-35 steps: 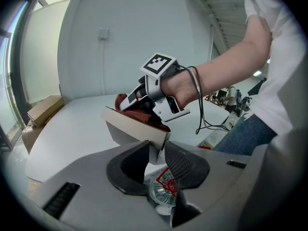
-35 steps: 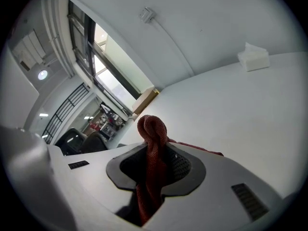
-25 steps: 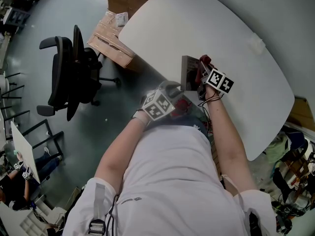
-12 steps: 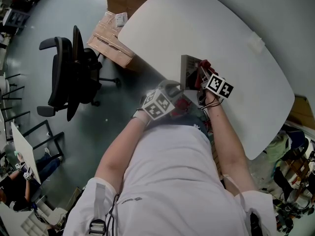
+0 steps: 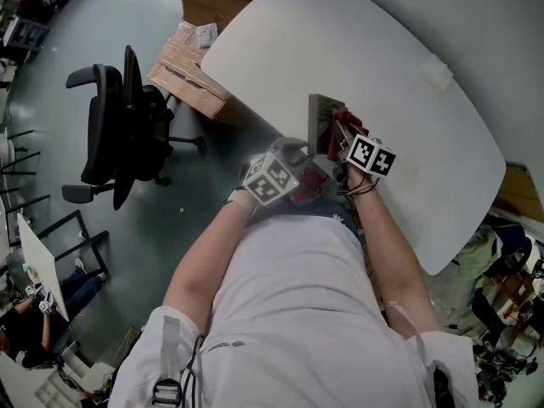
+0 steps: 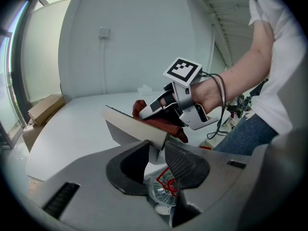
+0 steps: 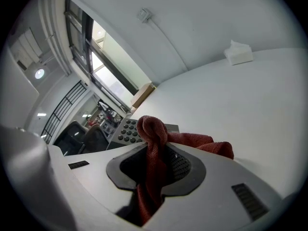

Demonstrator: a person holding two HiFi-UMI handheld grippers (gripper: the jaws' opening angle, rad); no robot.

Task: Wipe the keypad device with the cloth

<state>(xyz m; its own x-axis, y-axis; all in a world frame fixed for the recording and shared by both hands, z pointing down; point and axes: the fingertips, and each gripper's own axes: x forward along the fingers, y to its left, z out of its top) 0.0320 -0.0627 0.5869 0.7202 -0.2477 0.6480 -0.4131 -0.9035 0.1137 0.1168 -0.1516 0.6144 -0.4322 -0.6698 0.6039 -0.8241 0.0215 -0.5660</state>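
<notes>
Both busy at mid-frame in the head view: holds keypad device (image 5: 321, 122) tilted up near the table (image 5: 408, 66) edge with left gripper (image 5: 304, 168) just below it, meets it from the right with right gripper (image 5: 344, 134) and cloth (image 5: 350, 119). Left gripper view: clamps wide-set jaws on the keypad device's near corner, sees its long axis running away to upper left, cloth lying on its top face. Right gripper view: pinches bunched cloth tight; finds keys just left and beyond, so probably needs a leftward sweep.
</notes>
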